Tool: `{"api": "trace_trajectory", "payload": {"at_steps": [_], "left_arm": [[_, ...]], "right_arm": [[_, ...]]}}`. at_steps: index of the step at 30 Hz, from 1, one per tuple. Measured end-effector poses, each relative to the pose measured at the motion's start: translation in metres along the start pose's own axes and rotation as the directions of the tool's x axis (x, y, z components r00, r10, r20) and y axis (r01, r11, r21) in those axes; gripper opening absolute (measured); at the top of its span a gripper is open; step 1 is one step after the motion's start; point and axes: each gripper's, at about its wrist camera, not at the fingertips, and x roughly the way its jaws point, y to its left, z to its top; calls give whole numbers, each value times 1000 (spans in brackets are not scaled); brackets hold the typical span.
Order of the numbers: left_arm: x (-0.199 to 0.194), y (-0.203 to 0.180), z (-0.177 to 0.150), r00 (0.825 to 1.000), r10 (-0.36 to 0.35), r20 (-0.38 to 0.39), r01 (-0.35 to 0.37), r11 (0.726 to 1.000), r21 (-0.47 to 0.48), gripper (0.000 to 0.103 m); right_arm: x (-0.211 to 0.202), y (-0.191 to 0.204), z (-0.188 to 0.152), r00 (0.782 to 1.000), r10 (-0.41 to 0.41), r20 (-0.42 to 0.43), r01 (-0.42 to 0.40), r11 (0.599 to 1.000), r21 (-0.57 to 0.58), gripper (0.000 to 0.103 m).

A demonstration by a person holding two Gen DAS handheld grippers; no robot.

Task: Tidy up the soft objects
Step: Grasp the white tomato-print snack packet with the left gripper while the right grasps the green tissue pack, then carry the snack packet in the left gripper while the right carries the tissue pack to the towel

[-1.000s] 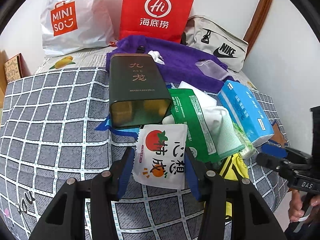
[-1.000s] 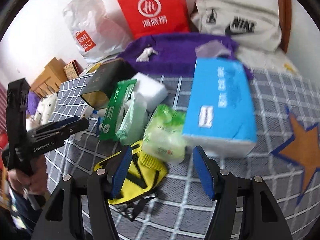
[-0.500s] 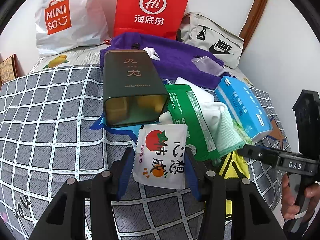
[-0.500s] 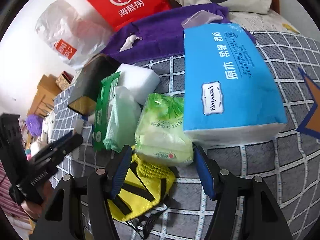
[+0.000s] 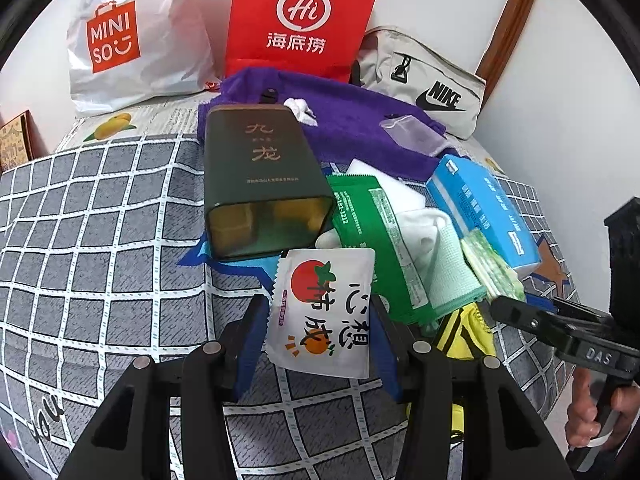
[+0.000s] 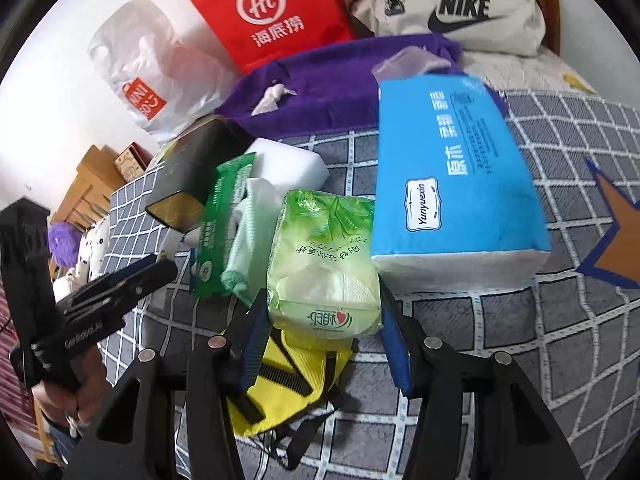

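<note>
Currently the left gripper [image 5: 320, 334] is clamped on a white snack pouch [image 5: 322, 312] printed with a tomato and an orange; both blue pads press its side edges, the pouch standing up between them, its top corner just in front of the dark green tin [image 5: 260, 184].

Landmark: the dark green tin, lying on its side on the checked bedcover [image 5: 100, 208], open mouth toward the left camera.

Right gripper [image 6: 324, 330]: jaws closing around the light green tissue pack [image 6: 324, 264]. Pack sits between the pads, near end level with the fingertips. Whether the pads already press it cannot be told; the wrapper bulges over both edges. The pack lies well right of the tin, just left of the blue tissue pack [image 6: 452, 184].

Between tin and light green pack: a dark green wipes packet [image 6: 222, 224], a pale green cloth [image 6: 244, 248], a white foam block [image 6: 288, 164].

Hidden or unclear:
- Yellow mesh bag [image 6: 296, 380] mostly covered by the light green pack and the right fingers.
- Tin's contents: yellowish shapes, not identifiable.
- Purple towel [image 5: 352, 128] behind the tin, lower edge hidden.
- Hands holding each gripper cut off at the frame edges.
</note>
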Motion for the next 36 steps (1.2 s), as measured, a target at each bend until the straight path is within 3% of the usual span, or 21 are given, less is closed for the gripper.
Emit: {"api": "trace_trajectory", "payload": {"at_steps": [22,31,36], "left_arm": [[-52,-17,33,998,25,62,-26,1000,14,47],[-61,-19,62,995,62,80,-63,998,10,47],[-57,-20,76,995,89,46,-90,996,25,47]], "right_arm": [[-64,16,32,994,-8,108,19,995,-96,52],[-56,9,56,997,1,76,8,994,-113,52],[-60,7,73,998,-3,67,12,992,-128,52]]}}
